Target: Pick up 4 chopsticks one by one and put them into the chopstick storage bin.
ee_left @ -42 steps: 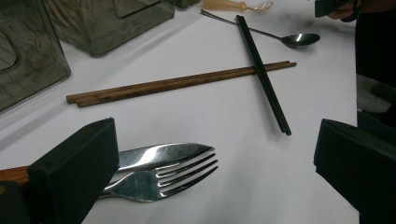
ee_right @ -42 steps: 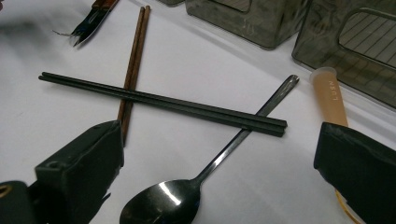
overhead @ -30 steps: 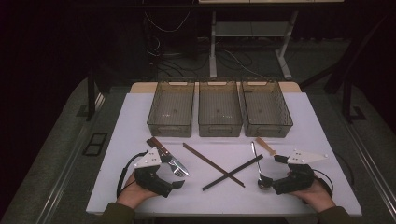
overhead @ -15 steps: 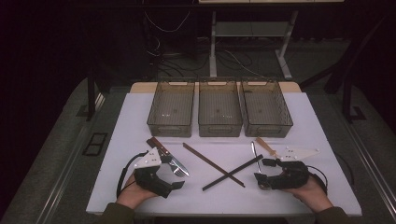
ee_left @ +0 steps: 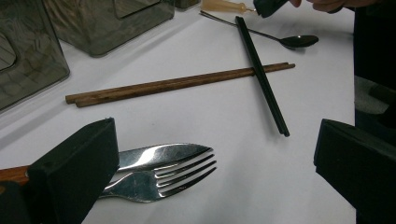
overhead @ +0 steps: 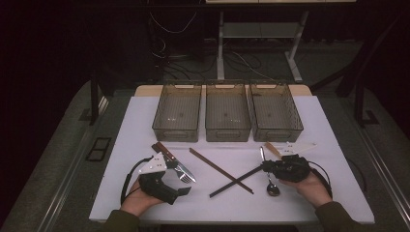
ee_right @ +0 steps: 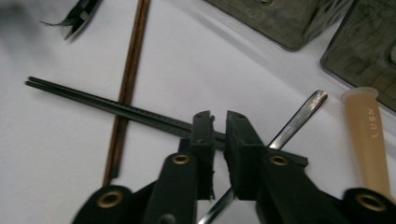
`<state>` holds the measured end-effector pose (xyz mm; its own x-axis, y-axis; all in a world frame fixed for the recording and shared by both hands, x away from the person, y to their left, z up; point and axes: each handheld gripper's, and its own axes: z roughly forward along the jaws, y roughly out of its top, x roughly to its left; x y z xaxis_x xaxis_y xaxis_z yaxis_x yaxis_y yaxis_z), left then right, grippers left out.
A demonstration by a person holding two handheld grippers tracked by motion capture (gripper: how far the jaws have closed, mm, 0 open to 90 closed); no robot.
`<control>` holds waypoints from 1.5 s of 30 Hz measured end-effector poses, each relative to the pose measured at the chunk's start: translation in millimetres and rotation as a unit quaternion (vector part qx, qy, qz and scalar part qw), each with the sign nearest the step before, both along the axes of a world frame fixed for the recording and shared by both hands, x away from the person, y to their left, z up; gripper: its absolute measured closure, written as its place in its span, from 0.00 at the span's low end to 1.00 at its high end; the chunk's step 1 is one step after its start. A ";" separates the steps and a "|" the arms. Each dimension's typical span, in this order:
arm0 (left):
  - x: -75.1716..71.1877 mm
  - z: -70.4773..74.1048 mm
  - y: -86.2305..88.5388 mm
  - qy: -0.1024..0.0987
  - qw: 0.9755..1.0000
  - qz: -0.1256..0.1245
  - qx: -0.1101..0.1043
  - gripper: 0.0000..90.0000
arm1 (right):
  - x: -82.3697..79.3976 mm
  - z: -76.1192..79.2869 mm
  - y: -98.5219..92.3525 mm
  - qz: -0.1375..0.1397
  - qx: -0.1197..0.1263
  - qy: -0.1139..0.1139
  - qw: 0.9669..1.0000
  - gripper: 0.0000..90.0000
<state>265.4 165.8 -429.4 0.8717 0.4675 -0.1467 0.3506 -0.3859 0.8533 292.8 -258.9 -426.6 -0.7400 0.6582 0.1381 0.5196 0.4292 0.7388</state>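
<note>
Here the right gripper [ee_right: 219, 128] had just been closing, its jaws pinching the black chopsticks [ee_right: 116, 108] at their right end, near the tabletop's front edge, where they crossed the brown chopsticks [overhead: 220, 169]. The left gripper [overhead: 186, 186] rested spread beside the fork [ee_left: 159, 175].

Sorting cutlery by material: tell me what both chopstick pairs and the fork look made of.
Brown chopsticks: likely wood, matte, with visible grain and mottling.
Black chopsticks: smooth, uniform black, faint sheen; plastic or lacquered wood, hard to tell.
Fork: polished metal, probably stainless steel, with mirror-like reflections.
</note>
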 end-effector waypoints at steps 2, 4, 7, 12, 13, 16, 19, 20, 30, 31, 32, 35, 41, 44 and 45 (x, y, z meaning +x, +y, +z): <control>0.1 0.0 0.3 0.000 1.000 0.000 0.000 0.00 | 9.2 -2.0 3.5 0.002 -0.011 0.007 1.000 0.98; 0.2 0.3 0.5 0.000 1.000 0.000 0.000 0.00 | 11.7 -2.7 4.3 0.002 -0.016 0.007 1.000 0.99; 0.3 0.1 0.4 0.000 1.000 0.000 0.000 0.00 | 22.9 -6.2 8.2 -0.001 -0.021 0.015 1.000 1.00; 0.5 0.2 0.8 -0.001 1.000 0.000 0.000 0.00 | 33.6 -11.1 13.1 -0.005 -0.034 0.023 0.999 1.00; 0.5 0.3 1.0 -0.001 1.000 0.000 -0.001 0.00 | 35.1 -12.1 13.8 -0.006 -0.035 0.027 0.999 1.00; 0.9 0.2 1.3 -0.001 1.000 0.000 -0.001 0.00 | 38.9 -15.4 14.7 -0.006 -0.045 0.030 0.999 1.00; 0.7 0.2 1.2 -0.001 1.000 -0.001 0.000 0.00 | 39.6 -16.6 13.9 -0.010 -0.049 0.035 0.998 1.00; 0.6 0.2 1.1 -0.001 1.000 -0.001 0.001 0.00 | 39.6 -16.6 13.9 -0.010 -0.049 0.035 0.998 1.00; 0.5 0.4 1.4 -0.002 1.000 -0.001 -0.002 0.00 | 38.6 -17.4 11.9 -0.009 -0.059 0.039 0.997 1.00; 0.6 0.2 1.3 -0.003 1.000 -0.001 -0.004 0.00 | 38.2 -17.3 11.3 -0.011 -0.061 0.038 0.997 1.00; 0.5 0.2 1.2 -0.003 1.000 -0.001 -0.004 0.00 | 38.2 -17.3 11.3 -0.011 -0.061 0.038 0.997 1.00; 0.4 0.5 1.5 -0.003 1.000 -0.001 -0.002 0.00 | 36.9 -16.9 11.3 -0.010 -0.060 0.041 0.997 1.00; 0.5 0.6 1.4 -0.003 1.000 -0.001 -0.002 0.00 | 33.1 -16.1 9.6 -0.005 -0.061 0.042 0.997 1.00; 0.3 0.7 1.4 -0.003 1.000 -0.002 -0.004 0.00 | 30.4 -15.5 8.6 -0.003 -0.062 0.041 0.997 1.00; 0.2 0.8 1.5 -0.003 1.000 -0.002 -0.004 0.00 | 28.7 -15.9 7.7 0.001 -0.063 0.040 0.997 1.00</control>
<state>265.6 167.3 -428.6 0.8746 0.4626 -0.1449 0.3435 -0.3805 0.8586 321.5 -251.2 -442.5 -0.7313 0.6727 0.1130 0.5742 0.5177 0.6343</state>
